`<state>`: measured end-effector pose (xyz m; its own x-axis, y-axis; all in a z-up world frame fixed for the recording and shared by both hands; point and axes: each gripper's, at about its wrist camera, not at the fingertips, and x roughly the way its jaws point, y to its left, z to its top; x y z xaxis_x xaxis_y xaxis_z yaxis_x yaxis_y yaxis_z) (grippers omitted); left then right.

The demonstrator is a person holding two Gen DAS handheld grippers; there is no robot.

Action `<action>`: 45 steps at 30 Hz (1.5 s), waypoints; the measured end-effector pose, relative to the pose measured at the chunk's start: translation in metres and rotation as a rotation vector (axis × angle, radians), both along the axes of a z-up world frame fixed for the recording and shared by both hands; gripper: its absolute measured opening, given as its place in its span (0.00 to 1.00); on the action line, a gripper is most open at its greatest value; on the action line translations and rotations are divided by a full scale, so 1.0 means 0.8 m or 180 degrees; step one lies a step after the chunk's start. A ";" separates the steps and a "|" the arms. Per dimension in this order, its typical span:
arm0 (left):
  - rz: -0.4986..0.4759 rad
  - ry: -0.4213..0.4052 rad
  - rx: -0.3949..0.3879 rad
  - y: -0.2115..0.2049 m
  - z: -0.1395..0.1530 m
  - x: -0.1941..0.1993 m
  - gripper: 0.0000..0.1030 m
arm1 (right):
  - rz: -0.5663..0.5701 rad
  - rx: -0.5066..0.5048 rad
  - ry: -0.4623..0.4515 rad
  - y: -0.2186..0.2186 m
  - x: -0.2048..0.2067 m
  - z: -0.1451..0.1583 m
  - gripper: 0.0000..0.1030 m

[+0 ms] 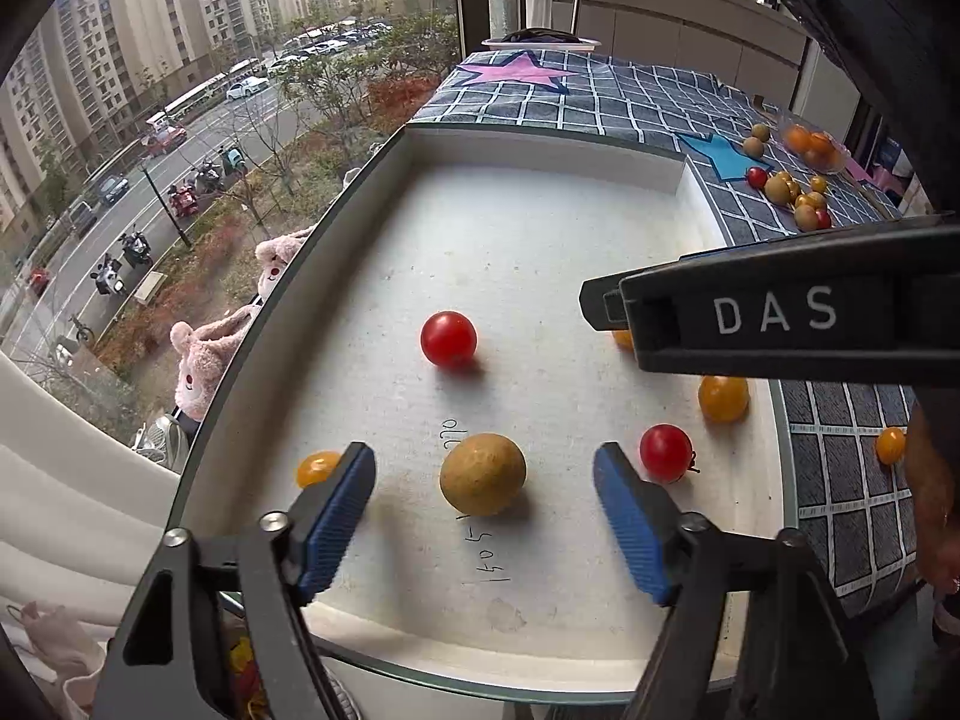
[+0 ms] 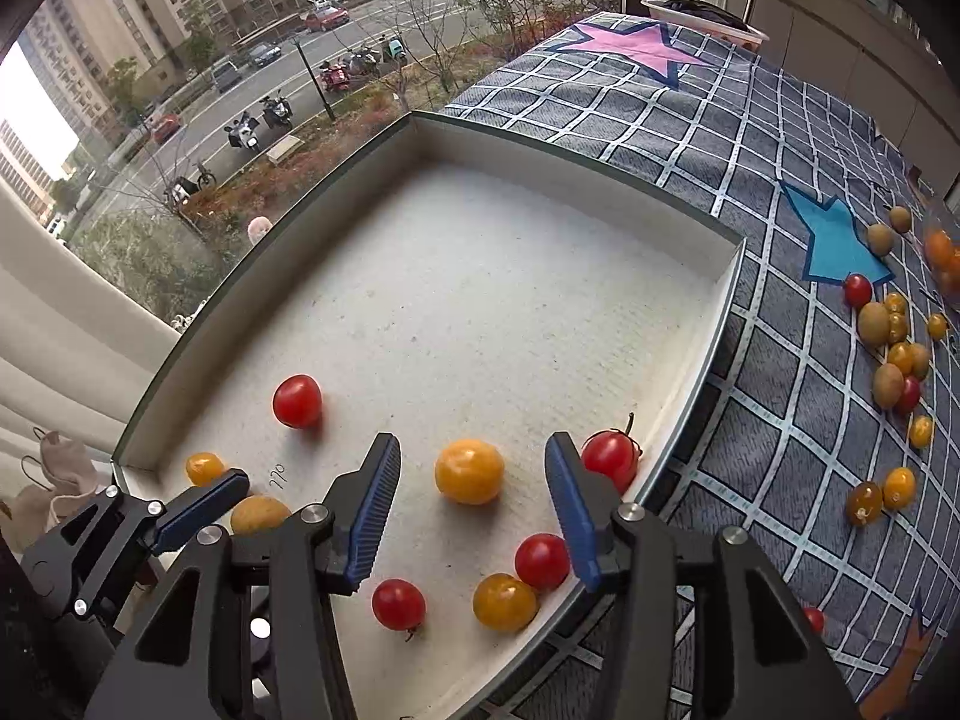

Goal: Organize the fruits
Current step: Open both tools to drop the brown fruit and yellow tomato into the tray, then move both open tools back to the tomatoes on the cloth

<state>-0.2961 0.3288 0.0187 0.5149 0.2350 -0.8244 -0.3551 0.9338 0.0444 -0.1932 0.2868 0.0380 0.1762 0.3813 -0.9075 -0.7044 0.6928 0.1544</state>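
A shallow white box lies on a checked cloth. My left gripper is open over it, with a tan longan lying on the floor between its fingers. A red tomato, another red one and yellow tomatoes lie around. My right gripper is open, with a yellow tomato lying between its fingers. Red tomatoes and a yellow one lie nearby. The left gripper's finger shows beside the longan.
Several loose tomatoes and longans lie on the cloth to the right, by a blue star patch. A clear bowl of orange fruit stands at the far right. A white tray sits at the table's far end. A window is on the left.
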 end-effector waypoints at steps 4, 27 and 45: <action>-0.0023 -0.0065 0.0043 -0.003 0.008 -0.004 0.82 | -0.0088 0.0114 -0.0092 -0.014 0.004 0.021 0.66; -0.0410 -0.0223 0.0121 -0.088 0.063 0.020 0.82 | -0.1026 0.0113 -0.0149 -0.236 0.052 0.032 0.72; -0.0929 0.0046 0.0053 -0.208 0.029 0.111 0.82 | -0.1261 0.0064 -0.0201 -0.304 0.101 -0.010 0.65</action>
<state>-0.2076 0.1626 0.0421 0.5509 0.0922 -0.8295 -0.0708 0.9955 0.0636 -0.1122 0.0434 0.0298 0.3682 0.2903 -0.8833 -0.3919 0.9100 0.1357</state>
